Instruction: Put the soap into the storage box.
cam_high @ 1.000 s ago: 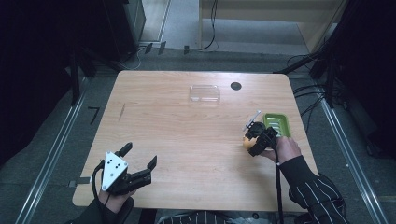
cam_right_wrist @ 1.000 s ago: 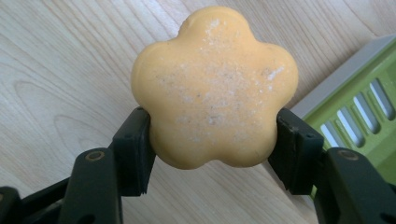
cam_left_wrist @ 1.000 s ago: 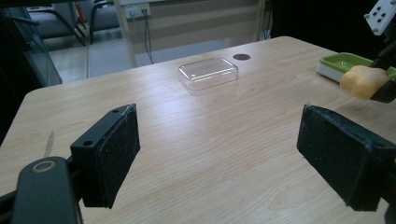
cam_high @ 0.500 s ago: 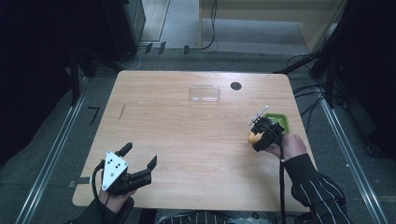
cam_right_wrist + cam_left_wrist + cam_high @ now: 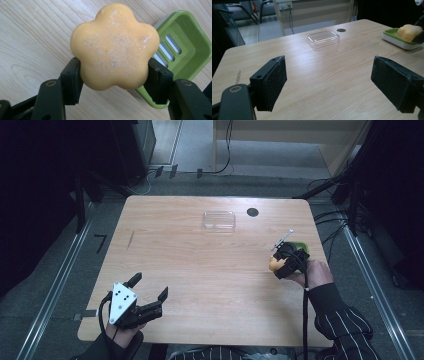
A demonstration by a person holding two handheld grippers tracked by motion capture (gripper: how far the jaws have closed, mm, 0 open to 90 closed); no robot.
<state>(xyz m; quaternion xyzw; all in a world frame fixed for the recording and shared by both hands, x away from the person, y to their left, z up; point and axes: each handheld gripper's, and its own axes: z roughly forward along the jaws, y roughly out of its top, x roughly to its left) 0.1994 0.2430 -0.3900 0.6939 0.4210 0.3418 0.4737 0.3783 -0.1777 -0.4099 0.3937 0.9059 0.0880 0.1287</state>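
Note:
An orange flower-shaped soap (image 5: 115, 46) is clamped between the pads of my right gripper (image 5: 114, 77), held a little above the wood. In the high view the soap (image 5: 275, 264) and right gripper (image 5: 286, 261) hover at the table's right side, beside a green soap dish (image 5: 299, 245). The dish (image 5: 186, 53) has a slotted white insert and lies just right of the soap. From the left gripper view the soap (image 5: 409, 32) appears over the dish (image 5: 398, 39). My left gripper (image 5: 148, 295) rests near the front left edge, jaws wide apart with nothing between them (image 5: 329, 85).
A clear plastic lid (image 5: 219, 220) lies on the far middle of the wooden table (image 5: 200, 260), with a round dark cable hole (image 5: 252, 212) to its right. Cables trail on the floor behind the table. Metal rails run along both sides.
My right gripper has carried the soap a short way toward the far right, closer to the green dish. The left gripper has stayed where it was.

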